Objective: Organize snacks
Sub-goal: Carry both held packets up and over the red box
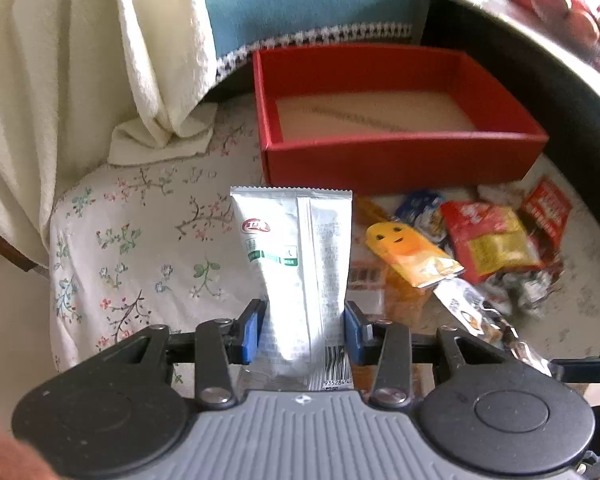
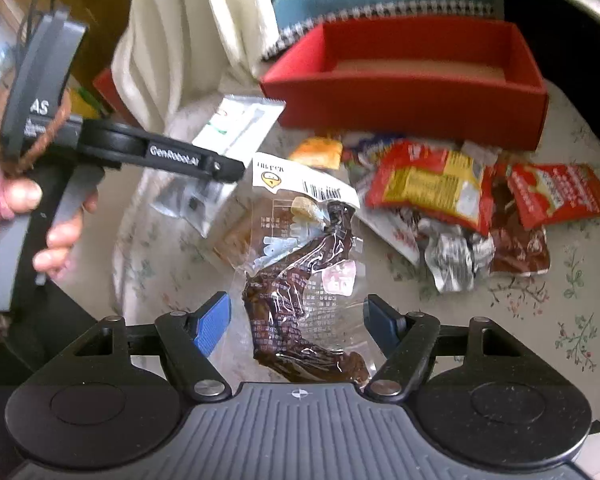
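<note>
The left tool [image 1: 305,330] is narrowed onto the lower part of a white snack sachet [image 1: 296,256], its blue pads [image 1: 251,332] pressing the wrapper from both sides so the packet stands upright above the floral tabletop [image 1: 140,248], clear of the other snacks. The right tool [image 2: 296,322] stands about half wide around a clear vacuum pack of dark braised meat [image 2: 304,280]; the pack lies between the jaws, but the pads [image 2: 214,322] sit apart from its edges in the right wrist view, so whether it is truly gripped cannot be told. Ahead of both, an empty red cardboard box [image 1: 400,160] waits at the far side of the tabletop, and in front of it lies a loose heap of snacks: a red and yellow packet [image 1: 492,236], an orange packet with a smiling face [image 1: 412,252], a small red sachet [image 1: 546,208] and some crumpled foil wrappers [image 2: 456,256]. The white sachet looks light and thin, its film soft enough to buckle, so a hold low on the flat body, across the back seam, seems sound; a crimped end would probably slip. The meat pack looks heavier, slick and floppy, with a lumpy filling, and would likely best be taken across the stiff sealed margin or the firm middle rather than a loose corner. Both packets appear bound for the box.
</note>
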Available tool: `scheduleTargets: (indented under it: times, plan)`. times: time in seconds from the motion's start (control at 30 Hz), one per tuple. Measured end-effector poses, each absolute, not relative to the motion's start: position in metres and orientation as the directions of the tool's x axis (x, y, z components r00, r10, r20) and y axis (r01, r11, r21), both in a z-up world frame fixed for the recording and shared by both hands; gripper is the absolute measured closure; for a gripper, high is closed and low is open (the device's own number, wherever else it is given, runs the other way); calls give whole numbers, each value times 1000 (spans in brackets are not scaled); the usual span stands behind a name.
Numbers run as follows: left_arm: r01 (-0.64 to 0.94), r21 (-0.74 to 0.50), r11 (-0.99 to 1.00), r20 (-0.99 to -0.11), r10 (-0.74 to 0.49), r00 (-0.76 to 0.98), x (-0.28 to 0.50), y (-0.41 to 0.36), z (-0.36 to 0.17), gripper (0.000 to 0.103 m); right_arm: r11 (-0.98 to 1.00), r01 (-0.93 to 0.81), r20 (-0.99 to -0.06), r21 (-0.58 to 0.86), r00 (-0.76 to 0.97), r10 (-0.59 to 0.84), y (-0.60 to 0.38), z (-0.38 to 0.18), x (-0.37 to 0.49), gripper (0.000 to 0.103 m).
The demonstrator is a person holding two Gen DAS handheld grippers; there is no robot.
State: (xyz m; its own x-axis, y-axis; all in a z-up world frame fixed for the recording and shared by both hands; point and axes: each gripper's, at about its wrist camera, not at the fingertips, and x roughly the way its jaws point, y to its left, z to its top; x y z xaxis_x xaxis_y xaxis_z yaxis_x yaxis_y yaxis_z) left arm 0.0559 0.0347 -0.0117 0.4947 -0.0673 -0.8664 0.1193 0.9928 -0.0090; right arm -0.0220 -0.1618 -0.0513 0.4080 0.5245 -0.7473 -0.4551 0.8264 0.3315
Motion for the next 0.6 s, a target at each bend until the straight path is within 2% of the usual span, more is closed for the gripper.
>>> scheduleTargets:
  times: [0.33,0.6]
  plan:
    - [124,-86,989,-831,-140,538,60,27,13,67,851,-363,-653,380,546,524,-188,-22,-6,25]
    - [153,-99,983,-810,-169,562,74,13,22,67,858,-343,-616,383,597,514,-192,-9,11,25]
